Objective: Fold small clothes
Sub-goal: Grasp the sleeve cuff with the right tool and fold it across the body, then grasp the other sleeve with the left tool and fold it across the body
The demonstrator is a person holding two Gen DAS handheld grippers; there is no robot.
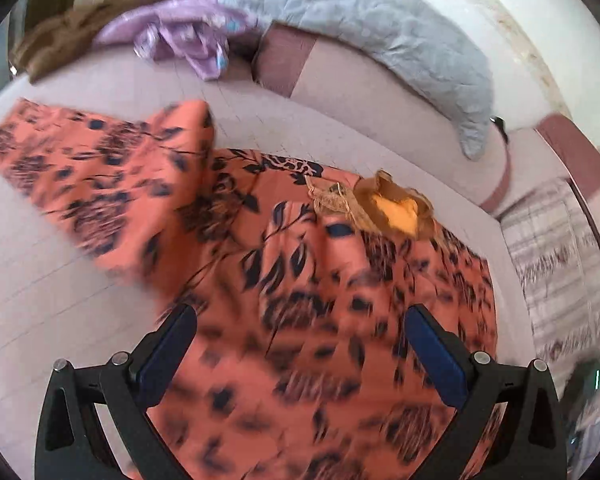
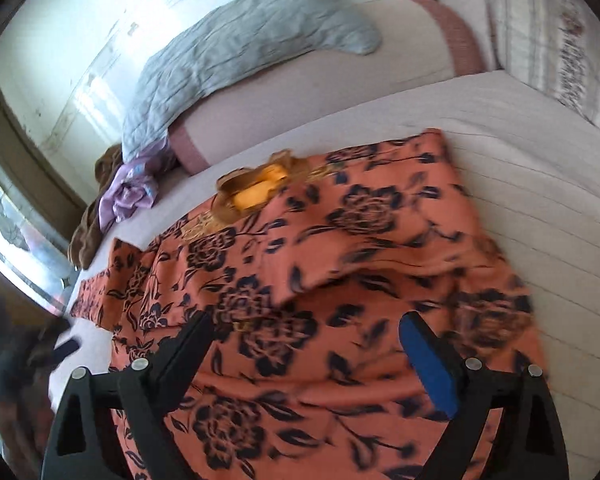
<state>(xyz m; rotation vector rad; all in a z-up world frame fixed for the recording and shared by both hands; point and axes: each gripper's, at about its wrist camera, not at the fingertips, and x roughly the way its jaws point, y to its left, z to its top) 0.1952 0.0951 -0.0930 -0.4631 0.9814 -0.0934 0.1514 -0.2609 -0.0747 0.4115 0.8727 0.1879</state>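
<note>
left wrist view: the left gripper (image 1: 300, 336) hangs over the dress (image 1: 300, 280), jaws wide and holding nothing, the blue pads bare. the dress, orange with dark flowers, lies spread on the bed (image 1: 60, 300); one part runs off to the left, blurred, and its neck (image 1: 392, 208), yellow inside, points toward the far side. a grey quilt (image 1: 380, 40) and a purple cloth (image 1: 188, 44) sit well apart at the back. to fold well from here, i judge the gripper should go to an edge rather than the middle, and pinch only the top layer there.

right wrist view: the right gripper (image 2: 304, 340) is also over the dress (image 2: 340, 240), jaws wide, empty. a fold or loose flap (image 2: 380, 268) crosses the cloth just ahead of the fingers, so the cloth is not flat. the neck (image 2: 260, 192) lies farther on; the left gripper shows dimly at the left edge. the likely good move: smooth that flap first, then take matching edges with both grippers and bring them over together, keeping the cloth taut so no crease is trapped.
</note>
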